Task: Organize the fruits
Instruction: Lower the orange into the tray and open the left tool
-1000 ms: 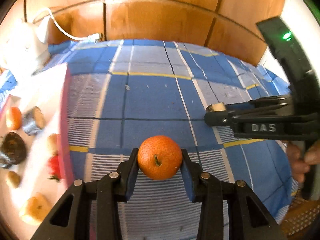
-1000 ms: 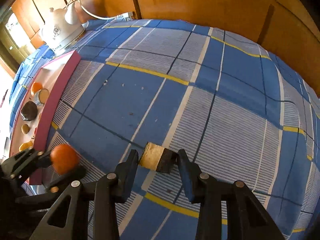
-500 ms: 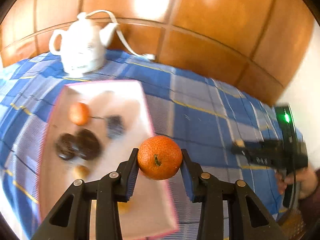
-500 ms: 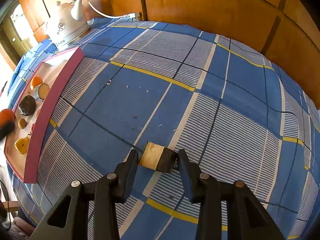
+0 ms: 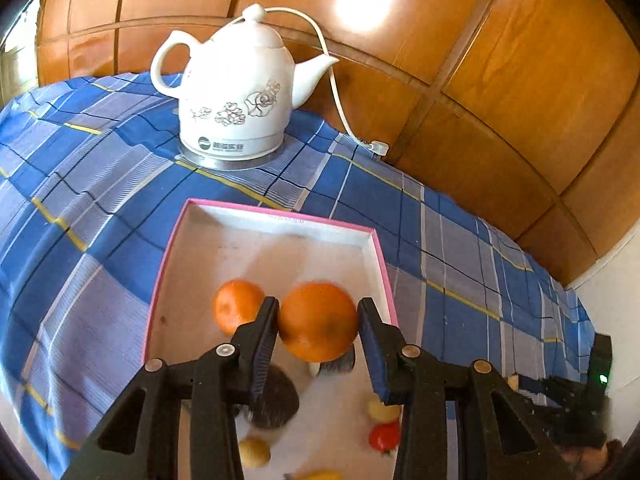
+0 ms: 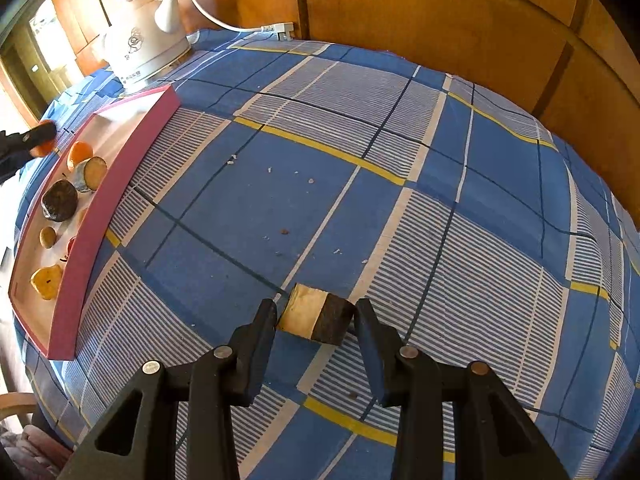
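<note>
My left gripper (image 5: pixel 318 330) is shut on an orange (image 5: pixel 318 322) and holds it above the pink-rimmed tray (image 5: pixel 280 216). A second orange (image 5: pixel 236 306) lies in the tray just left of it, with dark pieces, small yellow fruits and a red fruit (image 5: pixel 384 436) below. My right gripper (image 6: pixel 316 318) is shut on a tan and dark brown fruit chunk (image 6: pixel 316 318), held low over the blue checked cloth. In the right wrist view the tray (image 6: pixel 120 184) lies at far left, with the left gripper's orange (image 6: pixel 42 146) over its far end.
A white electric kettle (image 5: pixel 236 96) stands behind the tray, its cord running to a plug (image 5: pixel 378 146) by the wooden wall. Crumbs (image 6: pixel 284 232) dot the cloth. The table edge drops off at left and right.
My left gripper carried the orange leftward from over the cloth to over the tray, now facing the kettle. My right gripper stayed nearly still with the chunk.
</note>
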{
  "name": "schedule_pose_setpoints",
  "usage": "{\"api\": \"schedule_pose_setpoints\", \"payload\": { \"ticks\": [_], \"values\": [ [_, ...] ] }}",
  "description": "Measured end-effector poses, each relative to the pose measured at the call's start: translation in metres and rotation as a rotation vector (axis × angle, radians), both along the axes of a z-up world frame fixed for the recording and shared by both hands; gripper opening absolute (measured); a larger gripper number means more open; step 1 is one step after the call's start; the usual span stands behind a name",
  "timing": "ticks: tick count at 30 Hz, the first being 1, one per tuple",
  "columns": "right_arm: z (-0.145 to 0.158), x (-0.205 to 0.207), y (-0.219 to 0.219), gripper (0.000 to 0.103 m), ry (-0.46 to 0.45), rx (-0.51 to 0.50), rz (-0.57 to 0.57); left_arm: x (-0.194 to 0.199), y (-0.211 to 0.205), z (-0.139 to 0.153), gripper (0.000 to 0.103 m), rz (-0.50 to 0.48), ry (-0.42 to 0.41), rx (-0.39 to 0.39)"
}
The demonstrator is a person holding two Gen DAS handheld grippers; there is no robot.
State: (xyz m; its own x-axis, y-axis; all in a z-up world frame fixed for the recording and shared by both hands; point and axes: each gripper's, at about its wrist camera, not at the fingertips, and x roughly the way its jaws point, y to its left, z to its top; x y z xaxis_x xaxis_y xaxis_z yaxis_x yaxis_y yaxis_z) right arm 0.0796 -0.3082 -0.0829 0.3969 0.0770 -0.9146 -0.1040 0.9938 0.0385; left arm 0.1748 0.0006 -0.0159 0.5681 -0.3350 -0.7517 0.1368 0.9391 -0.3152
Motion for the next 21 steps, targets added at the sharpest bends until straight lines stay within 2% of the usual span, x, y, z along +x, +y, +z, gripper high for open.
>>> {"api": "schedule_pose_setpoints", "payload": {
  "ticks": [6,9,16,21],
  "values": [
    [-0.001,0.000,0.002,0.041,0.002,0.000,0.010,0.025,-0.010,-0.011,0.040,-0.003,0.020,0.040],
    [-0.001,0.001,0.002,0.041,0.003,0.001,0.011,0.027,-0.008,-0.013,0.040,0.010,0.020,0.035],
    [-0.002,0.002,0.004,0.041,0.003,-0.011,0.016,0.004,-0.004,-0.012,0.043,0.046,-0.002,0.109],
    [-0.003,0.002,0.005,0.041,0.001,-0.014,0.012,-0.021,-0.004,-0.006,0.050,0.078,-0.046,0.156]
  ]
}}
